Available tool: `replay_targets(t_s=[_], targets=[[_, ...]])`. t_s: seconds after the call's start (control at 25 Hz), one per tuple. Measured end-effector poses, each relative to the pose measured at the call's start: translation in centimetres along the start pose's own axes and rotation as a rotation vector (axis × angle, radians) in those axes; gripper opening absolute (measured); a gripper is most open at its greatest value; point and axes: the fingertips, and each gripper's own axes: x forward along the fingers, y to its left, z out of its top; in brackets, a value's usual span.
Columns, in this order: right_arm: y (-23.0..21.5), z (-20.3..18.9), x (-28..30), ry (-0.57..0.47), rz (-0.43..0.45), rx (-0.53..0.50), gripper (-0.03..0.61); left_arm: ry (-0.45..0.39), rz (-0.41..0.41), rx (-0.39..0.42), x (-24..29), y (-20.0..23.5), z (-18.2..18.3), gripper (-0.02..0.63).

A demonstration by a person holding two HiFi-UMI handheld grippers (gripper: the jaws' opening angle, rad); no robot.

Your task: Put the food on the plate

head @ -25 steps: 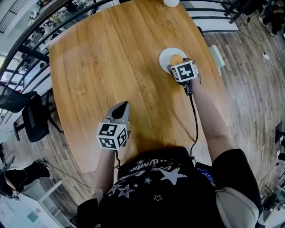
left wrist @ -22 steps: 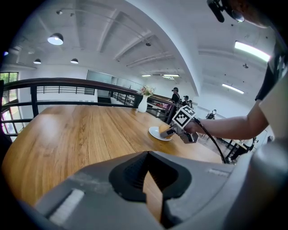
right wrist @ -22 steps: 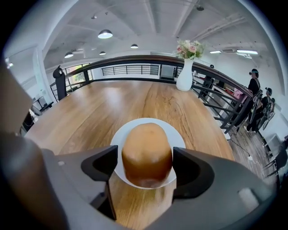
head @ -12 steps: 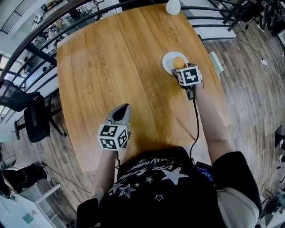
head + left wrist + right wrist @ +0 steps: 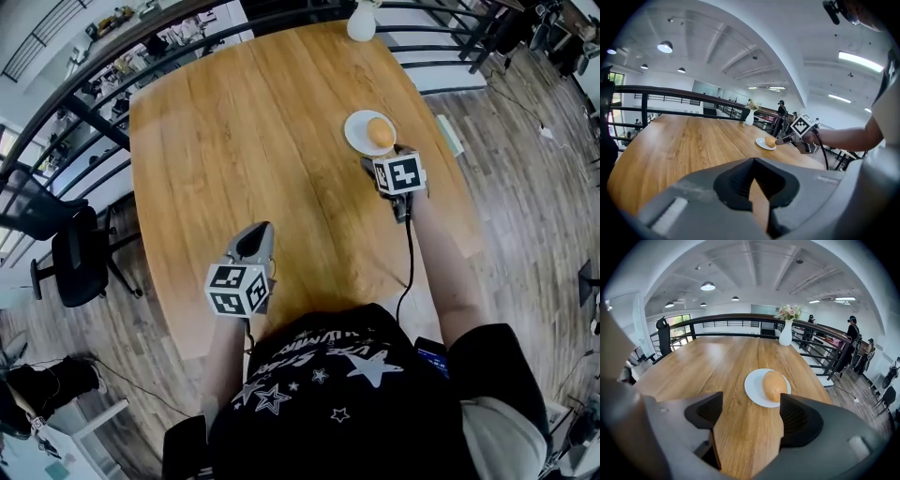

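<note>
A golden bread roll (image 5: 379, 132) is lying on a small white plate (image 5: 351, 132) toward the far right of the wooden bench (image 5: 234, 141). The right gripper (image 5: 751, 403) is being held just on the near side of the plate, its fingers (image 5: 801, 420) spread wide and empty. The left gripper (image 5: 261, 231) is being held well apart at the near left, fingers pressed together. The food looks already placed, so any pull-back is best made straight and level, clear of the rim.
</note>
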Motion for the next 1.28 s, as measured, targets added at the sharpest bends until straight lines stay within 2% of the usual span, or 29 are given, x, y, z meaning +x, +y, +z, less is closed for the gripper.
replay_targets(t_s=[0.48, 0.64, 0.92, 1.08, 1.16, 1.28], targets=[[6.6, -1.7, -5.0, -0.088, -0.026, 0.087, 0.368, -0.026, -0.065, 0.023, -4.0, 2.5, -0.6, 0.002], [8.8, -2.6, -7.5, -0.129, -0.037, 0.135, 0.328, -0.034, -0.107, 0.028, -5.5, 2.5, -0.9, 0.002], [13.1, -5.9, -10.6, -0.169, -0.032, 0.243, 0.249, 0.004, -0.202, 0.032, -7.3, 2.9, -3.2, 0.002], [15.0, -8.3, -12.1, -0.204, -0.006, 0.383, 0.202, 0.021, -0.251, 0.04, -7.4, 3.1, -3.7, 0.002], [14.9, -9.7, -13.1, -0.21, -0.026, 0.455, 0.17, 0.031, -0.275, 0.039, -7.2, 2.7, -3.8, 0.002], [14.4, -11.5, -14.5, -0.211, -0.073, 0.509, 0.125, 0.045, -0.308, 0.037, -7.1, 1.8, -4.2, 0.002]])
